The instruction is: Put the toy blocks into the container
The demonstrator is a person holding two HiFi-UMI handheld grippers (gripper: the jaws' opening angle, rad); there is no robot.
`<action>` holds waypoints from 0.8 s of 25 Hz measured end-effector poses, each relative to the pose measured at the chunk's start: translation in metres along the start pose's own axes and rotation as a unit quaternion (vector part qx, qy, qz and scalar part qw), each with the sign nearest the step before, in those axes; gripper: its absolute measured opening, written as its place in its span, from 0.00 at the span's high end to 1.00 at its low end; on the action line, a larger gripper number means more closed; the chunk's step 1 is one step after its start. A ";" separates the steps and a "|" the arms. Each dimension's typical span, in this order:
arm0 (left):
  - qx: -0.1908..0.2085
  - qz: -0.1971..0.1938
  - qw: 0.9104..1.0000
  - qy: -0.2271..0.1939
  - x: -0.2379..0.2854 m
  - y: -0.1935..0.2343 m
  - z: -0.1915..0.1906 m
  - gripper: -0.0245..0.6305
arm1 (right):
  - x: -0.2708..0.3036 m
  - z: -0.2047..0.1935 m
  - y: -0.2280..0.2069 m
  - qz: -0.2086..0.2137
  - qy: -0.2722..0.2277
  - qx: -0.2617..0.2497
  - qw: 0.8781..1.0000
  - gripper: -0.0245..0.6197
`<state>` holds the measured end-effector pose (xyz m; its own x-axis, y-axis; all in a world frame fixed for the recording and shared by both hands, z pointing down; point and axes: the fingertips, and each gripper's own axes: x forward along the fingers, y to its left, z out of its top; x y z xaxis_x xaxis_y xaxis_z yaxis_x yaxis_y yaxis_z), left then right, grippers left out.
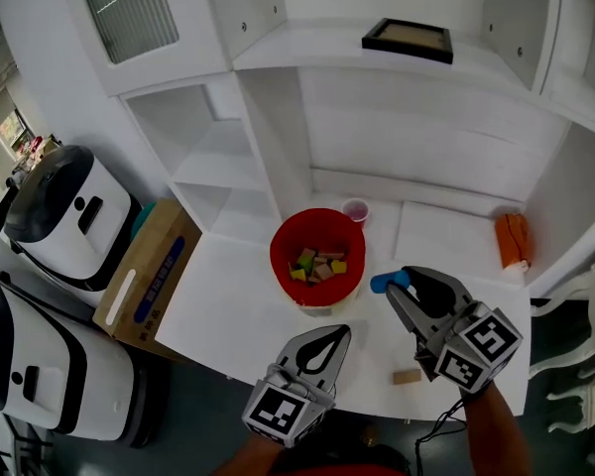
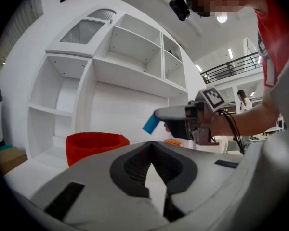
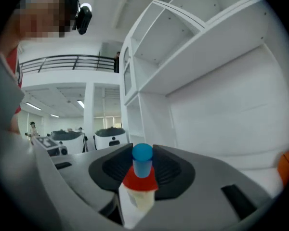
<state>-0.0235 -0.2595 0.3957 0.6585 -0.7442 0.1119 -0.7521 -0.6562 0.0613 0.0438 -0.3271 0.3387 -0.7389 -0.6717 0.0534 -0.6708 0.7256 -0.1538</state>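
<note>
A red container (image 1: 283, 251) stands on the white table (image 1: 228, 305) and holds several coloured toy blocks (image 1: 317, 264). Just right of it my right gripper (image 1: 395, 282) is shut on a blue cylinder block (image 1: 387, 284) at its tips, lifted off the table. The right gripper view has that blue block (image 3: 143, 159) standing between the jaws. My left gripper (image 1: 335, 333) is shut and empty, below the container near the table's front edge. From the left gripper view I see the container (image 2: 94, 146) and the blue block (image 2: 151, 123). One small wooden block (image 1: 407, 376) lies beside my right gripper's body.
A small pink cup (image 1: 355, 209) sits behind the container and an orange object (image 1: 512, 238) lies at the far right. White shelving rises at the back with a black frame (image 1: 408, 38) on top. A cardboard box (image 1: 149, 276) and white machines (image 1: 69, 216) stand left.
</note>
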 end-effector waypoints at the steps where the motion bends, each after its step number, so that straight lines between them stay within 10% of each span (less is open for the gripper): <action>1: 0.005 0.005 1.000 -0.004 -0.004 0.005 0.001 0.95 | 0.013 0.017 0.005 0.012 -0.014 -0.002 1.000 0.72; 11: 0.005 0.017 1.000 -0.004 -0.032 0.019 0.006 0.95 | 0.099 0.028 0.028 0.036 0.001 0.001 0.999 0.64; 15: 0.001 -0.001 1.000 -0.004 -0.028 0.011 -0.001 0.95 | 0.059 0.038 0.030 -0.017 -0.030 -0.047 0.998 0.95; 20: 0.023 -0.053 0.998 0.008 -0.010 -0.017 -0.015 0.96 | -0.001 0.036 0.027 -0.051 -0.042 -0.041 0.997 0.95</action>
<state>-0.0183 -0.2389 0.4085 0.7329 -0.6690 0.1237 -0.6764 -0.7360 0.0273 0.0282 -0.3121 0.2990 -0.6609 -0.7502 -0.0190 -0.7476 0.6604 -0.0705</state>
